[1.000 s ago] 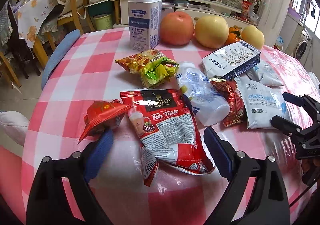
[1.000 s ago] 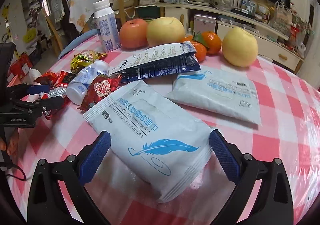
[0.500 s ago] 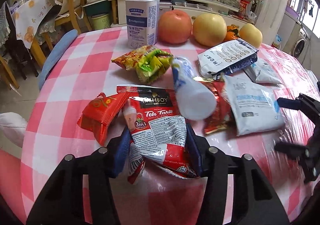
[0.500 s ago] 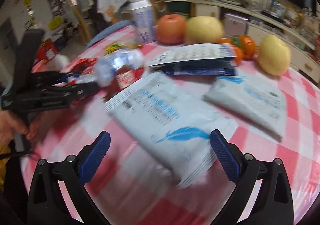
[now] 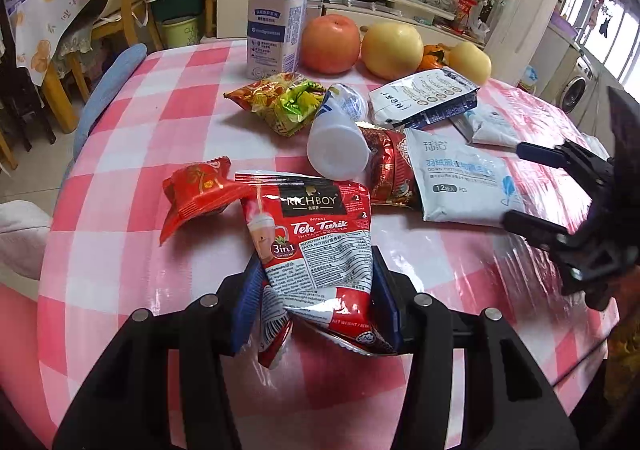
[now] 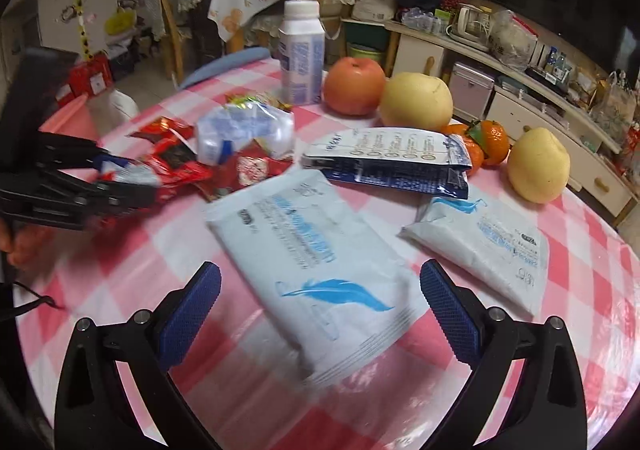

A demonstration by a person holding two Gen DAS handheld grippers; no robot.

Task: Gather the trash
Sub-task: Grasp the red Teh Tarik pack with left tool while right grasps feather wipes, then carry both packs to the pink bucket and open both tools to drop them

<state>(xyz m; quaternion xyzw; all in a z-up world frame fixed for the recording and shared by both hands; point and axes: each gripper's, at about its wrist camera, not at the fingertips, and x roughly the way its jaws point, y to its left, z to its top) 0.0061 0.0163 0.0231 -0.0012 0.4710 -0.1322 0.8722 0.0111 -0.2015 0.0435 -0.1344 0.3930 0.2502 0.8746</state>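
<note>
Two grippers are seen over a round table (image 5: pixel 132 154) covered with a pink and white checked cloth. At the near edge of the table, the left gripper (image 5: pixel 316 290) is squeezed onto the bottom of a red "Teh Tarik" tea packet (image 5: pixel 316 238); its jaws have just been closing, and the packet is crumpled between the blue pads. Just left of that packet a small red crinkly wrapper (image 5: pixel 196 194) is laid. Behind it a yellow and green snack wrapper (image 5: pixel 280 102) and a white plastic bottle lying on its side (image 5: pixel 336 138) are found near the middle of the table. A dark red foil wrapper (image 5: pixel 390 170) is tucked beside the bottle. Toward the right edge a white flat wipes pack with a blue feather (image 6: pixel 316 262) is spread out, and the right gripper (image 6: pixel 320 310) is held wide open on either side of its near end, with neither pad touching it. At the far edge a tall white milk bottle (image 5: pixel 276 22), a red apple (image 5: pixel 330 44) and yellow pears (image 5: pixel 392 50) are lined up.
</note>
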